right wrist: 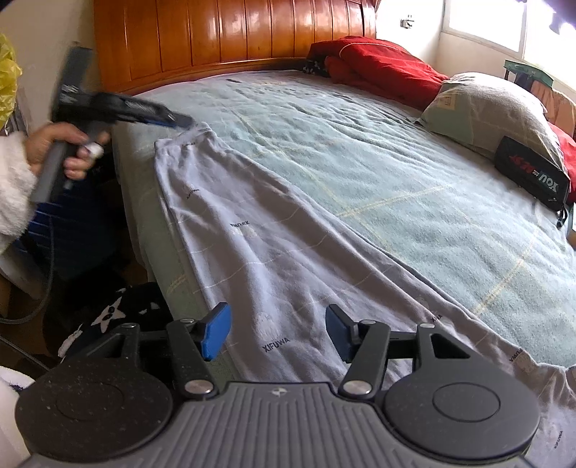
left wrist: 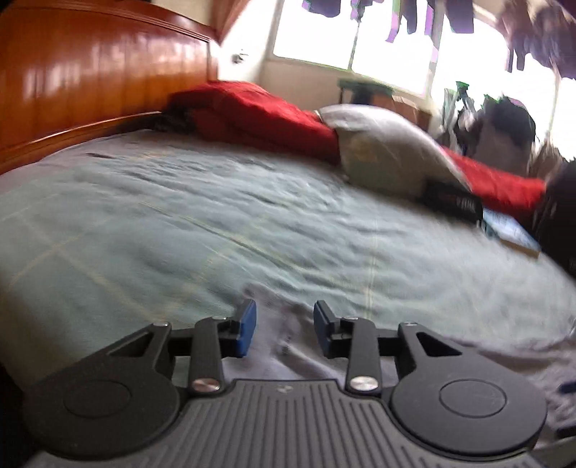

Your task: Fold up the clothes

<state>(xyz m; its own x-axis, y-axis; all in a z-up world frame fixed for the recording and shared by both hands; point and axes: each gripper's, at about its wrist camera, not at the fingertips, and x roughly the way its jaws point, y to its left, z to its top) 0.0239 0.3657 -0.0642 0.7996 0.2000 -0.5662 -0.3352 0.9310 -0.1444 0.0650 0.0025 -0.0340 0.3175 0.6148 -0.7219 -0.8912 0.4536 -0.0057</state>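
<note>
**Pale grey garment stretched along the near edge of the bed, both tools open**

A long pale grey garment point(right wrist: 273, 248), printed with small "XIFUWA" marks, lies flat along the near-left side of the bed point(right wrist: 396, 172), running from the right tool point(right wrist: 277, 333) toward the far left corner by the wooden headboard point(right wrist: 234, 32). The right tool hovers low over the near end of the cloth, its blue pads spread apart with nothing between them.

The left tool point(right wrist: 180, 121), held in a hand point(right wrist: 61, 147) with a fluffy white sleeve point(right wrist: 12, 190), is at the garment's far end; in the right wrist view it is blurred, and its tips sit at the cloth's edge. In the left wrist view its pads point(left wrist: 248, 327) stand apart over grey fabric point(left wrist: 288, 345), gripping nothing.

On the far right side of the bed rest a red blanket point(right wrist: 381, 64), a grey pillow point(right wrist: 493, 104) and a black pouch point(right wrist: 529, 172).
</note>
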